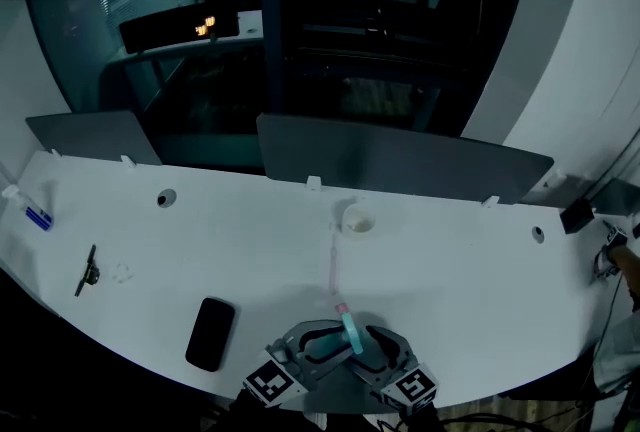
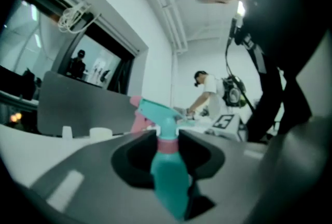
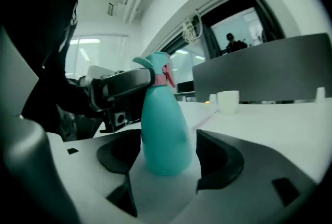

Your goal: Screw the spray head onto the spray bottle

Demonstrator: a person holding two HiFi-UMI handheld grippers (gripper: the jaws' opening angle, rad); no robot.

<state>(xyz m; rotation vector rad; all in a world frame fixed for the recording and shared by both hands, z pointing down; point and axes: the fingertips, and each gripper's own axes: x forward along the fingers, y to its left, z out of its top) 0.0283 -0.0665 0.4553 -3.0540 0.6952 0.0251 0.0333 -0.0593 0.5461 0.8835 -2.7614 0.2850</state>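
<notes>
A teal spray bottle (image 1: 351,333) with a teal spray head (image 2: 155,110) and pink collar (image 2: 167,145) sits between both grippers at the table's near edge. My left gripper (image 2: 167,148) is shut on the pink collar just under the spray head, one jaw on each side of the neck. My right gripper (image 3: 168,153) is shut on the bottle's wide teal body (image 3: 163,129), low down near its base. In the head view the left gripper (image 1: 312,342) and right gripper (image 1: 378,345) meet from either side, and the bottle's lower part is hidden by them.
A black phone (image 1: 210,333) lies left of the grippers. Further left lies a small black tool (image 1: 88,272), and a small bottle (image 1: 35,215) is at the far left edge. A white cup (image 1: 356,220) stands mid-table before grey partitions (image 1: 400,160). Another person (image 2: 207,93) works in the background.
</notes>
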